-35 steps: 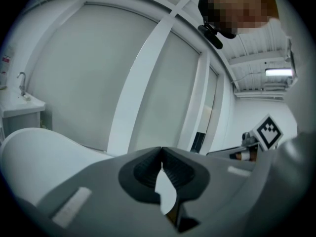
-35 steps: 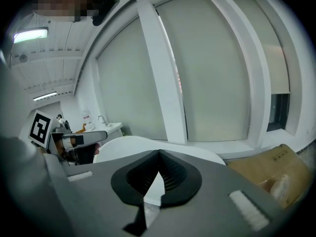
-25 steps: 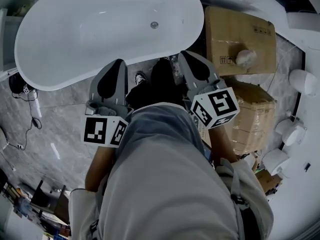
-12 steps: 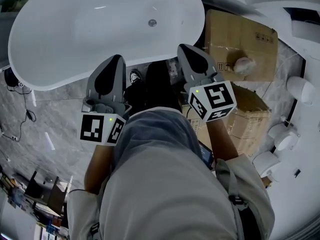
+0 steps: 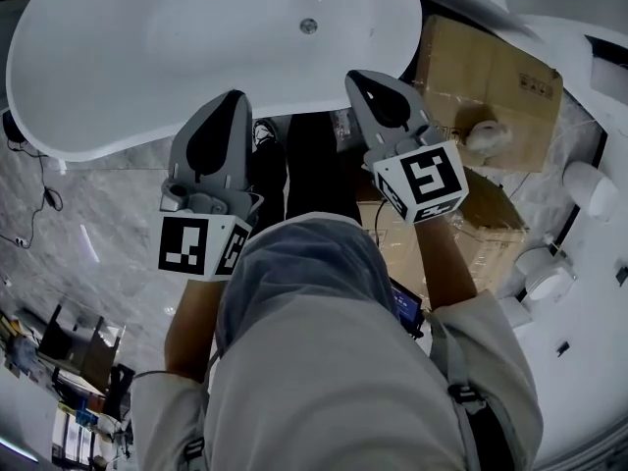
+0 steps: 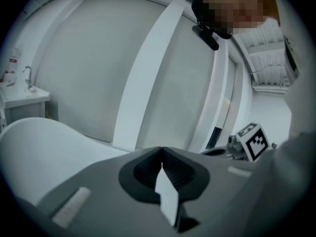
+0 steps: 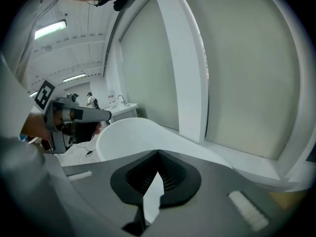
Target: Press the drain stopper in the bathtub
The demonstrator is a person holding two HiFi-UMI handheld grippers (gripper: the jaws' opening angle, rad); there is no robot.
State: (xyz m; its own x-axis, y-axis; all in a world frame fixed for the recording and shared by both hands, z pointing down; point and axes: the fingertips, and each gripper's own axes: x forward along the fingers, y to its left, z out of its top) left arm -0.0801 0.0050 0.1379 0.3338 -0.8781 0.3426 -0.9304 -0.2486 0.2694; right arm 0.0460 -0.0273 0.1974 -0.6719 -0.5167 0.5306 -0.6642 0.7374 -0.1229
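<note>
The white oval bathtub (image 5: 118,77) fills the top of the head view, and the round metal drain stopper (image 5: 308,26) sits in its floor near the far wall, untouched. Both grippers are held outside the tub, over the person's legs and the grey marbled floor (image 5: 88,214), with their tips near the tub's near rim and well apart from the stopper. The left gripper (image 5: 234,98) has its jaws pressed together with nothing between them (its own view shows the two dark pads meeting at the tip, with the tub's pale rim off to the left). The right gripper (image 5: 359,75) is likewise closed and empty, its tip pointing toward the tub's right end; the tub curves away behind its jaws in its own view. A cardboard box (image 5: 491,72) stands just right of the tub, beside the right gripper, with a second box (image 5: 491,234) nearer the person
</note>
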